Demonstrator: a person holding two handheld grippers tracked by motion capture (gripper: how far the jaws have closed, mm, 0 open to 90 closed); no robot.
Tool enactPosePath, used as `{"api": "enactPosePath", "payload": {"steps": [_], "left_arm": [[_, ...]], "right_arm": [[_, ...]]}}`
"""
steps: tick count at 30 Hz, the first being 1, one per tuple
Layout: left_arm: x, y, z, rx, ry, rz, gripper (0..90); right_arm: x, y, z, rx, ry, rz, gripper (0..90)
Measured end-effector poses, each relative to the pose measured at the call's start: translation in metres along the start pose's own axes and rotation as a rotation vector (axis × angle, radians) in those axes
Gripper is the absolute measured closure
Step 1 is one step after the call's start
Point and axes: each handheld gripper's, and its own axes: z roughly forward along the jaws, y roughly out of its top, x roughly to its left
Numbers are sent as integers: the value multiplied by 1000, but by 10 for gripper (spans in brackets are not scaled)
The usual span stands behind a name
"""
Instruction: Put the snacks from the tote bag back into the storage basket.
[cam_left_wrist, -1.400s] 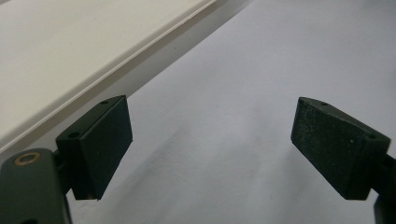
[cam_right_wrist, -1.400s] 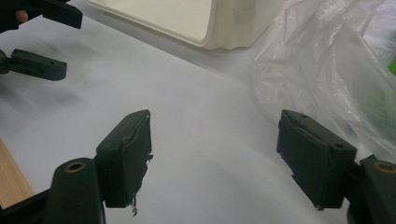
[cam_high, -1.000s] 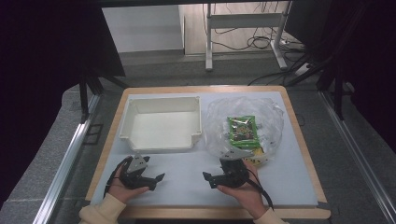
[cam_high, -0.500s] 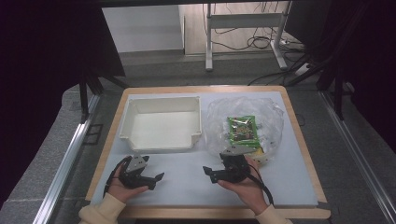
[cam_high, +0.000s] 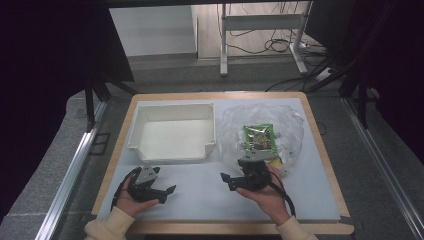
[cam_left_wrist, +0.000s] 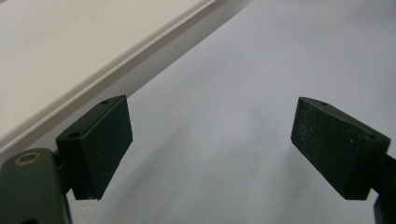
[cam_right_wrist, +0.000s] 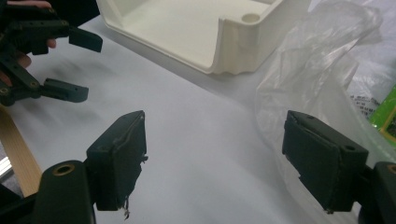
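A white tray (cam_high: 170, 156) stands at the back left of the mat, its inside bare. To its right lies a crumpled clear plastic bag (cam_high: 285, 125) with a green packet (cam_high: 260, 137) in it. My left gripper (cam_high: 167, 194) rests low on the mat in front of the tray, open, with nothing between its jaws (cam_left_wrist: 210, 149). My right gripper (cam_high: 227, 182) sits by the bag's near edge and points left. It is open and its jaws have just been closing a little, with nothing between them (cam_right_wrist: 215, 158). The bag (cam_right_wrist: 317, 60) lies just beyond its right jaw.
A white mat (cam_high: 200, 200) covers a wooden-edged board (cam_high: 322, 155). The tray wall (cam_left_wrist: 70, 56) runs close past the left gripper. In the right gripper view I see the tray's corner (cam_right_wrist: 233, 42) ahead, the left gripper (cam_right_wrist: 86, 69) at upper left, and the packet's edge (cam_right_wrist: 385, 114).
The right gripper has edged slightly away from the person toward the bag. The left gripper has kept still.
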Motion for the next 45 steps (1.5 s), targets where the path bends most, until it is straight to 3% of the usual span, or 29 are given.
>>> {"api": "enactPosePath", "payload": {"steps": [9, 12, 28, 45], "left_arm": [[0, 0, 1, 6, -1, 4, 125], [0, 0, 1, 6, -1, 2, 124], [0, 0, 2, 11, -2, 6, 123], [-1, 0, 1, -1, -19, 16, 118]], "right_arm": [[-7, 7, -7, -14, -13, 12, 231], [-7, 11, -12, -19, 7, 25, 240], [-16, 31, -24, -60, -49, 12, 248], [-30, 48, -21, -61, -60, 42, 257]]}}
